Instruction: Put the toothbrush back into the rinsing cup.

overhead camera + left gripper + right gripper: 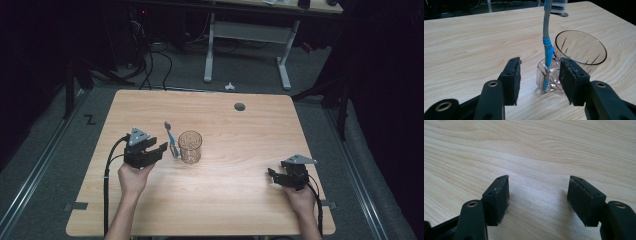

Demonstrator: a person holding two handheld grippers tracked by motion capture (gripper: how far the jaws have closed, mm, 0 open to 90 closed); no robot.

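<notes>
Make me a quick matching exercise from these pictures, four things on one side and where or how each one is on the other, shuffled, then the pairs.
1. toothbrush
2. glass cup
3. left hand-held gripper
4. right hand-held gripper

A. open, over bare wood near the table's right edge
B. leaning against the cup's outside
C. open, just left of the toothbrush
D. upright near the table's middle

Pairs: 1-B, 2-D, 3-C, 4-A
</notes>
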